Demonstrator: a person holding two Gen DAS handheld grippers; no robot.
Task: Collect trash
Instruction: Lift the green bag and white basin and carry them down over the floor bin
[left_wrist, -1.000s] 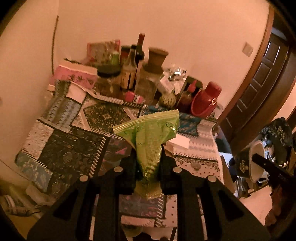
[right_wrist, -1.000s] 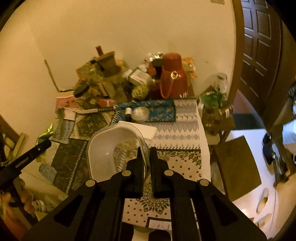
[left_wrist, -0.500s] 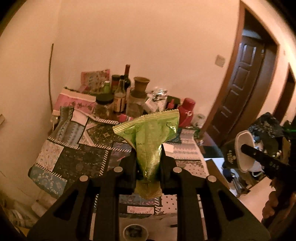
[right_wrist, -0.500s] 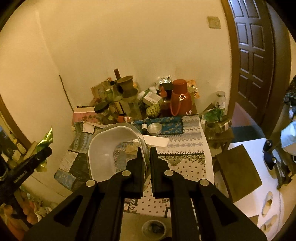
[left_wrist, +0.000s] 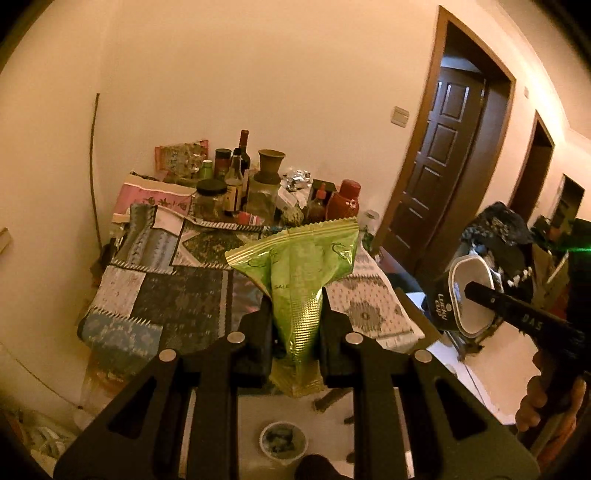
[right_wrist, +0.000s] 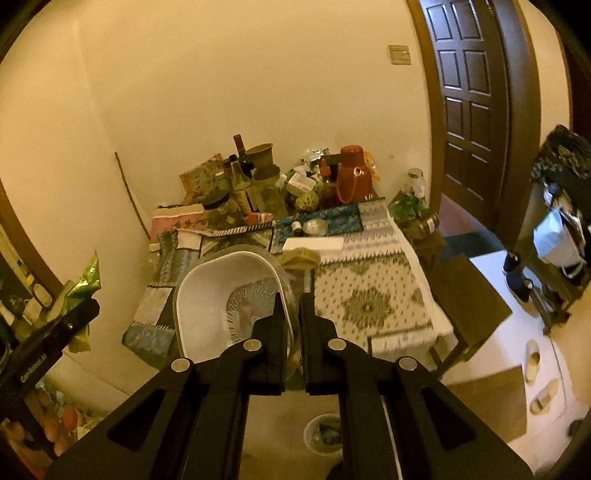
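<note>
A crumpled green snack wrapper (left_wrist: 299, 280) stands up between the fingers of my left gripper (left_wrist: 297, 317), which is shut on it, held in the air well back from the table (left_wrist: 155, 295). My right gripper (right_wrist: 293, 314) is shut on the rim of a clear plastic container (right_wrist: 221, 291), also off the table. In the left wrist view that container (left_wrist: 471, 295) and the right gripper show at the right, with a hand (left_wrist: 535, 398) below. The wrapper (right_wrist: 85, 280) shows at the left edge of the right wrist view.
The cloth-covered table carries bottles (left_wrist: 236, 177), jars, a red flask (right_wrist: 352, 177) and a white box (right_wrist: 314, 243) against the wall. A small round bin (left_wrist: 282, 441) sits on the floor below me. A dark wooden door (right_wrist: 469, 110) and a cluttered rack (right_wrist: 557, 236) stand to the right.
Both grippers have pulled back and up from the table, each keeping its hold; the table looks smaller and farther, and the floor bin has come into view below.
</note>
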